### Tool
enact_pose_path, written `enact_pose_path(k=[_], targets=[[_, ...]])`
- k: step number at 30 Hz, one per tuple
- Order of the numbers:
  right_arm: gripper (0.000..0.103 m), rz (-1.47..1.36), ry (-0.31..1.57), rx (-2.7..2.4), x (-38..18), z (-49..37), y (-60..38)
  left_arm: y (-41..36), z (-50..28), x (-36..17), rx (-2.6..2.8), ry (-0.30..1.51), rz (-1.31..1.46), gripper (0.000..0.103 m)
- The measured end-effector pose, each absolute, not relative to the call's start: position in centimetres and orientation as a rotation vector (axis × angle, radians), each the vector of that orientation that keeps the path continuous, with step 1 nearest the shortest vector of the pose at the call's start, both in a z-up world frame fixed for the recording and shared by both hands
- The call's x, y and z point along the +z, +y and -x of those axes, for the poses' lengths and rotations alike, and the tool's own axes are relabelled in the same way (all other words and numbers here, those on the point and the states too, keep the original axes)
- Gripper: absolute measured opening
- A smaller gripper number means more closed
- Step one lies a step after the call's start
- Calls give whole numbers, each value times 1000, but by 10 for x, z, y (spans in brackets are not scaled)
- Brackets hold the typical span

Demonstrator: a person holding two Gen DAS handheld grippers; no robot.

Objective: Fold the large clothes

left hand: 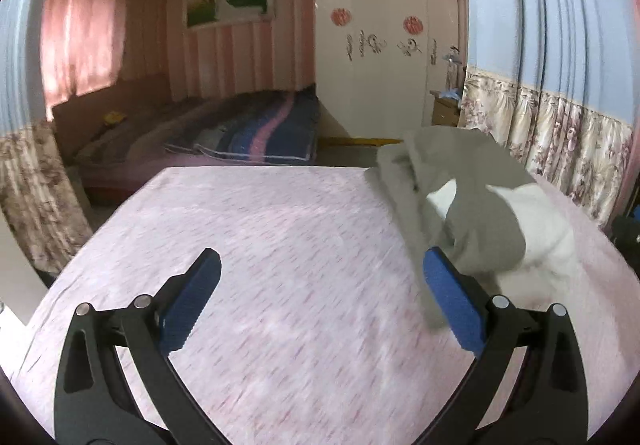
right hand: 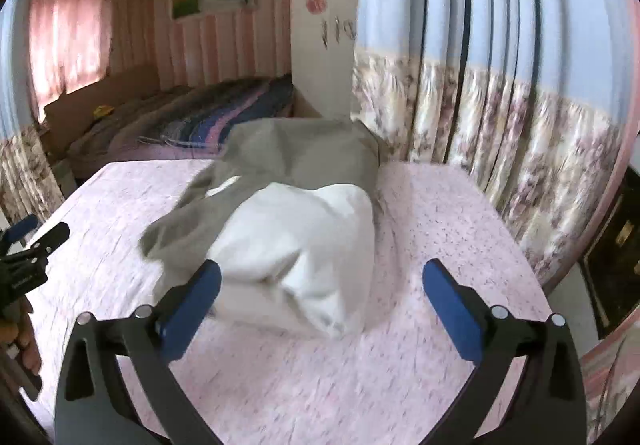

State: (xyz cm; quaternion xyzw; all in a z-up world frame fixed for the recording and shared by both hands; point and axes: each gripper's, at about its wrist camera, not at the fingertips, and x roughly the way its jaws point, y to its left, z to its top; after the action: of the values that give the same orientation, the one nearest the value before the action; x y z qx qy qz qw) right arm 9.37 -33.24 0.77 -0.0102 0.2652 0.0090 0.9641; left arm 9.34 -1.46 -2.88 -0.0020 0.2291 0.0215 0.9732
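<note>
Pink mottled cloth covers the desk (left hand: 248, 229) in our left wrist view, and our left tool (left hand: 322, 279) hangs over it with jaws wide and nothing between them. The grey and white garment (left hand: 476, 213) lies bunched at the desk's far right, just beyond the right finger; its length runs from the near side to the far edge. A bed (left hand: 248, 129), a white wardrobe (left hand: 380, 45) and floral curtains (left hand: 560, 133) stand behind.

In the right wrist view, our right tool (right hand: 322, 283) is spread wide and empty. The garment (right hand: 296, 229) sits ahead, white end nearest, grey end toward the bed (right hand: 208, 117). The left tool (right hand: 28, 245) shows at the left edge.
</note>
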Motion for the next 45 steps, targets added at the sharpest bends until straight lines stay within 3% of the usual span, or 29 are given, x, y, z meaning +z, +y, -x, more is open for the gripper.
enact_pose_path(k=[7,22,45], targets=[[101,45,396,27,-7,-27,-296,-9,-31,-31,45,300,11,100],[101,38,388,35,3,21,-289,-4,1,-28,63,373,35,100],[101,-12,403,38,2,22,-299,2,6,-29,39,387,59,100]])
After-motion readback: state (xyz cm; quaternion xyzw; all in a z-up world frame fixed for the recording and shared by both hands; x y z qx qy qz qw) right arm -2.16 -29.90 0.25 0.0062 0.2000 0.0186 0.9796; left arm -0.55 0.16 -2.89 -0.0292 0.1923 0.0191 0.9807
